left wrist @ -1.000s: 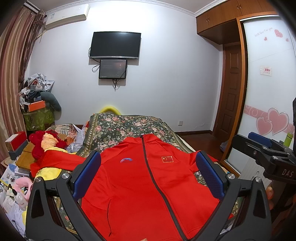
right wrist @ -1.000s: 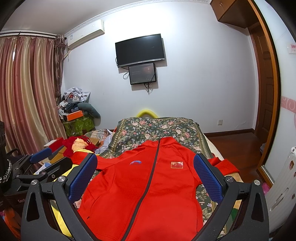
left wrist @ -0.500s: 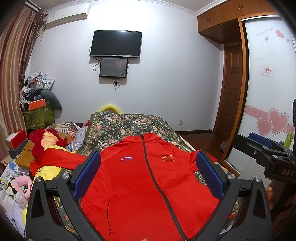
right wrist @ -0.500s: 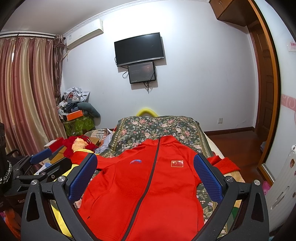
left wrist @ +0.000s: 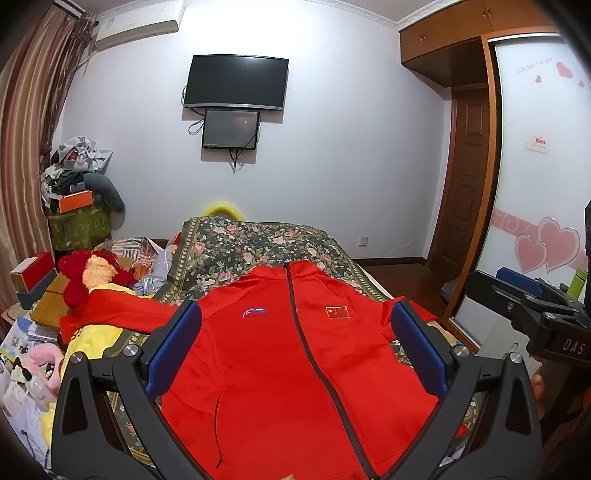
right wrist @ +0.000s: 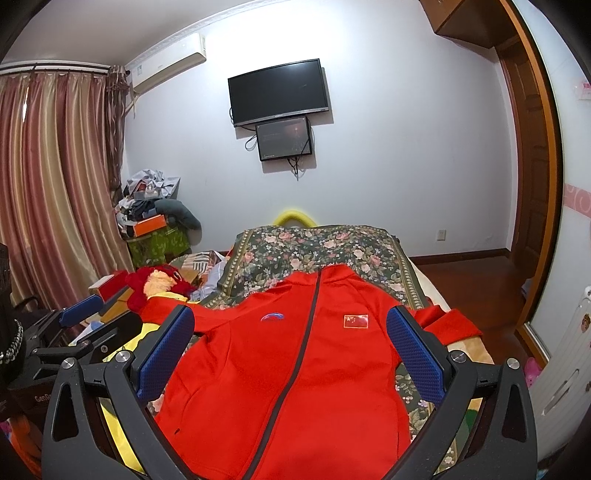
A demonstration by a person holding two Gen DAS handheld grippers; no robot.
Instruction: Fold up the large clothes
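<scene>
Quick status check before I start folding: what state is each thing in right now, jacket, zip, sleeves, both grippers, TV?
Red jacket: spread flat, front up, unfolded.
Zip: closed up to the collar.
Sleeves: both stretched outward.
Left gripper: open, holding nothing.
Right gripper: open, holding nothing.
TV: screen dark.
Floral bedspread: laid under the jacket.

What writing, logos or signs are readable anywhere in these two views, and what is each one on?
"DAS": white letters on the right gripper, cut off at the picture's edge.
"Gen": partial lettering on the left gripper, the rest unreadable.
Red flag patch with yellow stars, no words: red jacket chest.
Blue swoosh logo on the jacket: text beneath too small.
Script on the wardrobe door: blurred.
Air conditioner label: unreadable.
</scene>
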